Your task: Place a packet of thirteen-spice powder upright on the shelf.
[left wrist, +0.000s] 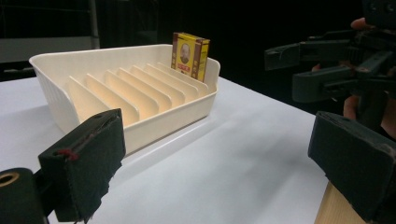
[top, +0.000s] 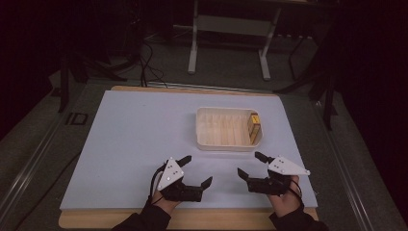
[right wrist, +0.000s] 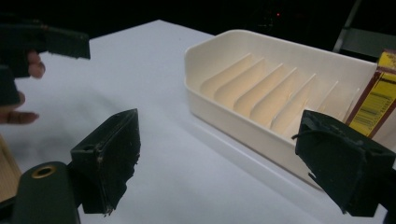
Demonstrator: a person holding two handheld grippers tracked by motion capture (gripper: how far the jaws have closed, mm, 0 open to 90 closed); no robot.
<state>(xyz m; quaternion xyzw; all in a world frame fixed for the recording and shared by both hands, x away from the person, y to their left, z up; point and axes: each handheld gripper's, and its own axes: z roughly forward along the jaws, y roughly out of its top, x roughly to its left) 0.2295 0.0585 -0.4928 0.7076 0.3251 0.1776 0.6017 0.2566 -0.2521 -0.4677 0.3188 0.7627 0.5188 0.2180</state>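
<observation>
Resting on the table (top: 134, 139), ahead of both tongs: a stiff cream slotted tray (top: 207, 139). Standing upright in its slot nearest the right tongs (top: 249, 164): a small yellow box (top: 254, 126), probably light, crushable cardboard, best pinched across its flat faces. Gaping apart, holding nothing: left tongs (top: 196, 170), right tongs.

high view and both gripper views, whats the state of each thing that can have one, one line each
cream plastic slotted tray: upright on the white table, one slot filled, the rest bare
yellow and brown small box: standing on edge in the tray's rightmost slot
left gripper: open, holding nothing, above the table's near edge
right gripper: open, holding nothing, just short of the tray
</observation>
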